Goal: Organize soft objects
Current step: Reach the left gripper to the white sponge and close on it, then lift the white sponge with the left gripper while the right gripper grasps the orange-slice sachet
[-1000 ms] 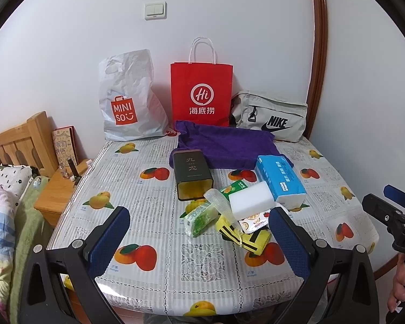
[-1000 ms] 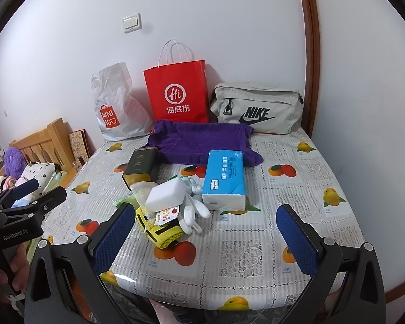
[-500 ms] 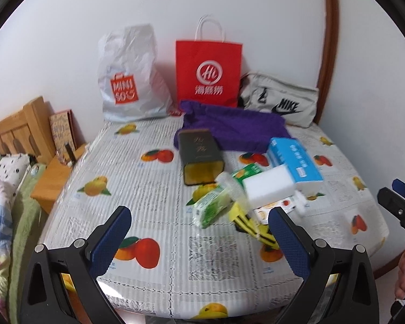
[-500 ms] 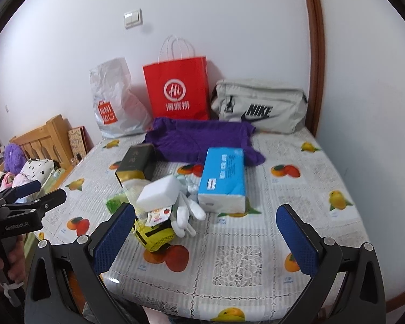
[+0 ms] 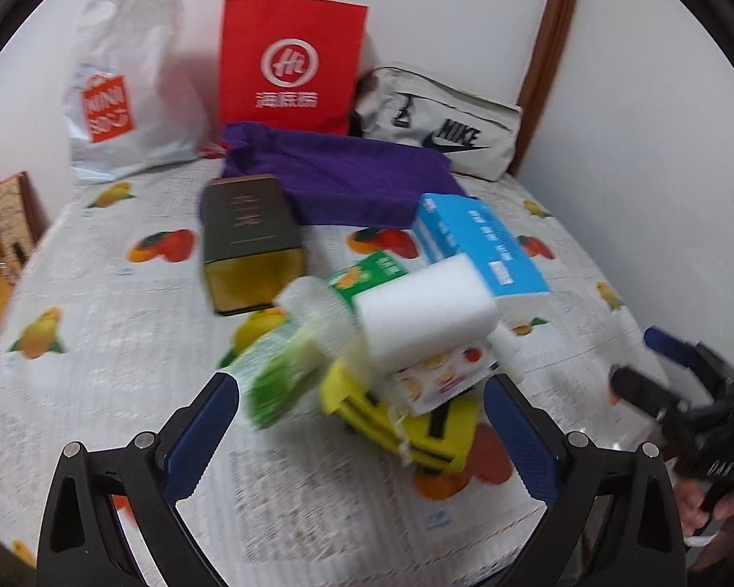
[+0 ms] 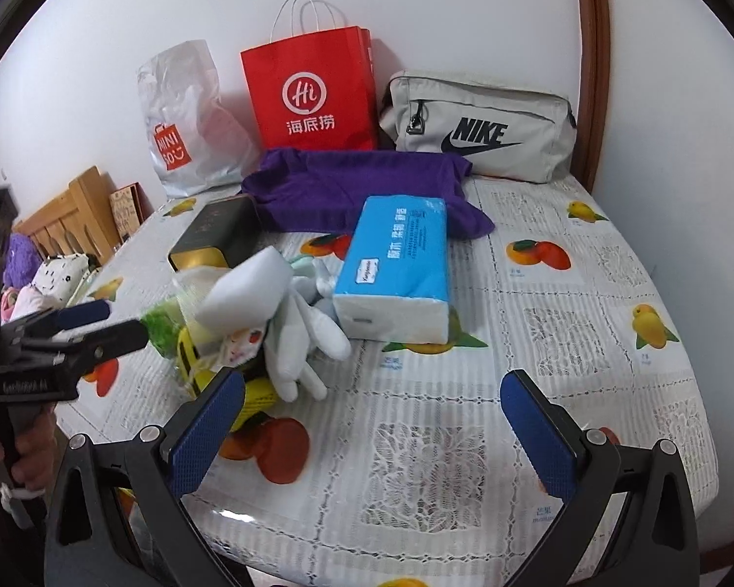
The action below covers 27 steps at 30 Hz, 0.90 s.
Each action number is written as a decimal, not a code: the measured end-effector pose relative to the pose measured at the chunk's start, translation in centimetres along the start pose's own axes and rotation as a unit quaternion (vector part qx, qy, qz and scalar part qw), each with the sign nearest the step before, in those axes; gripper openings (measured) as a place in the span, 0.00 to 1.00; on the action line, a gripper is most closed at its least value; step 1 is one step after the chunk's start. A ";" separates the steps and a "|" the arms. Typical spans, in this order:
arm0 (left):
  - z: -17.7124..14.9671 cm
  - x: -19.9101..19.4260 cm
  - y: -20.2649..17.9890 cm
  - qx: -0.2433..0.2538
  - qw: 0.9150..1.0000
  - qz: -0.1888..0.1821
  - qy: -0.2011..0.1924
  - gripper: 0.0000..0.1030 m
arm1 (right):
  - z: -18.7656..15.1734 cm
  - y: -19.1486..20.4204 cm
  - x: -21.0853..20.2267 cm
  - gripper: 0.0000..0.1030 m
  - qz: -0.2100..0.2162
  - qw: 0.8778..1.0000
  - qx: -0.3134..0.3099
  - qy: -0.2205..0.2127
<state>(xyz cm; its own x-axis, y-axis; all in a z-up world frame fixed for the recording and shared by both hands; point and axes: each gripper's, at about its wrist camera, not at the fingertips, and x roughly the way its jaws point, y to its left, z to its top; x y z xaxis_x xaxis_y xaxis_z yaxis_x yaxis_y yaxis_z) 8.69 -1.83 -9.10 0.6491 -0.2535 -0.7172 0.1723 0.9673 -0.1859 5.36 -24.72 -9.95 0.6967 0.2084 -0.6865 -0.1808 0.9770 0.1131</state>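
Note:
A pile sits mid-table: a white sponge block (image 5: 423,315) on a small printed packet (image 5: 440,379), a yellow-and-black cloth (image 5: 416,433), a green plastic-wrapped pack (image 5: 281,372), white gloves (image 6: 301,337) and a blue tissue pack (image 5: 479,244). A purple cloth (image 5: 337,178) lies behind, next to a dark tin box (image 5: 247,239). My left gripper (image 5: 362,445) is open and empty, just in front of the pile. My right gripper (image 6: 374,435) is open and empty over the table's front right; it also shows in the left wrist view (image 5: 660,372).
A white Miniso bag (image 5: 122,83), a red paper bag (image 5: 291,66) and a grey Nike pouch (image 5: 440,127) stand against the back wall. A wooden bed frame (image 6: 68,225) with bedding is left of the table. The fruit-print tablecloth (image 6: 562,342) covers the table.
My left gripper has moved forward and down toward the pile, which now looks much larger. My right gripper has edged forward a little. Nothing on the table has moved.

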 end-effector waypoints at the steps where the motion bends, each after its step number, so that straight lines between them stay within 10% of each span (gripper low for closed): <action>1: 0.3 0.2 -0.1 0.001 1.000 -0.008 0.002 0.98 | -0.1 -0.3 0.1 1.00 -0.001 1.000 0.001 0.000; 17: 3.9 7.9 -2.8 0.024 0.996 -0.054 0.072 0.98 | -0.3 -1.6 2.2 1.00 0.026 1.000 0.004 0.017; 20: 3.8 8.0 -2.7 0.023 0.996 -0.056 0.061 0.82 | -0.4 -1.5 2.9 1.00 0.028 0.999 0.002 0.026; 27: 4.5 6.2 -2.6 0.048 0.996 -0.065 0.030 0.80 | -0.2 -0.8 2.9 1.00 0.035 0.999 -0.008 0.028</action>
<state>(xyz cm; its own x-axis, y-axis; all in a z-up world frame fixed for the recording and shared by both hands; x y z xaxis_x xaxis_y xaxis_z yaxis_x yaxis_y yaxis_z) 15.58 -5.97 -10.04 0.5721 -0.3727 -0.7306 0.3231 0.9212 -0.2169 7.41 -24.88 -12.21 0.6419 0.2719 -0.7169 -0.2387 0.9594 0.1501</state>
